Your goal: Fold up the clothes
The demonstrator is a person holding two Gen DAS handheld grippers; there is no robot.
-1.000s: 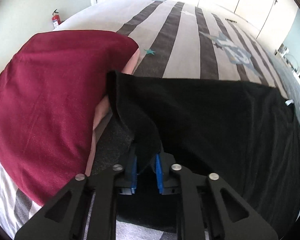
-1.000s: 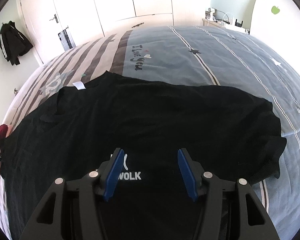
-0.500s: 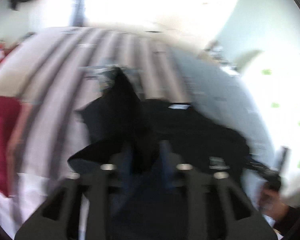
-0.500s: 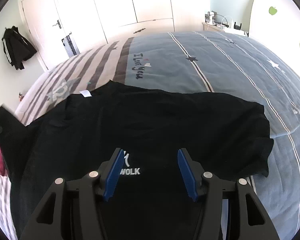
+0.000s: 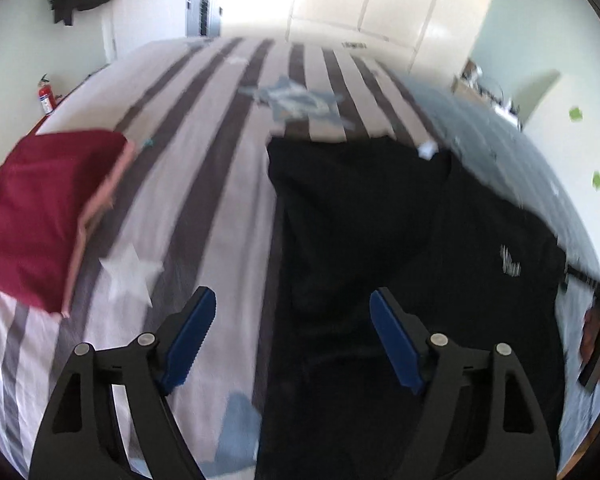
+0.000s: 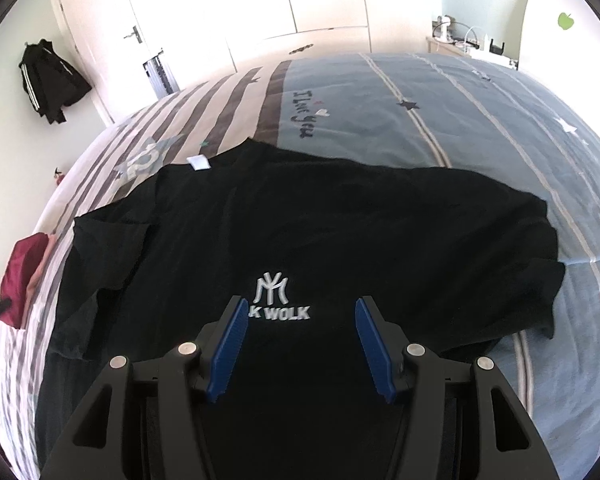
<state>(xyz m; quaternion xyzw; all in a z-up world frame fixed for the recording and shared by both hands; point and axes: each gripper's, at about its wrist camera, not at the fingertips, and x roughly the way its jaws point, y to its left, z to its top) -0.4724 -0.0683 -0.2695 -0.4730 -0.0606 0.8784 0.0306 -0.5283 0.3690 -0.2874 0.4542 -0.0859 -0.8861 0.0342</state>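
A black T-shirt (image 6: pixel 340 232) with a white logo (image 6: pixel 274 296) lies spread on the bed, its left sleeve (image 6: pixel 108 248) folded in over the body. It also shows in the left wrist view (image 5: pixel 400 240). My left gripper (image 5: pixel 292 336) is open and empty, hovering above the shirt's left edge. My right gripper (image 6: pixel 300 340) is open and empty, just above the shirt's chest near the logo. The right sleeve (image 6: pixel 540 292) lies out flat.
A folded dark red garment (image 5: pixel 44 216) on a pink one lies on the striped bedspread (image 5: pixel 204 168) to the left; it also shows in the right wrist view (image 6: pixel 24 276). The blue half of the bed (image 6: pixel 480 120) lies to the right. Wardrobes stand behind.
My left gripper carried the left sleeve rightward over the shirt body, let it go and opened. The right gripper stayed open and rose slightly above the logo.
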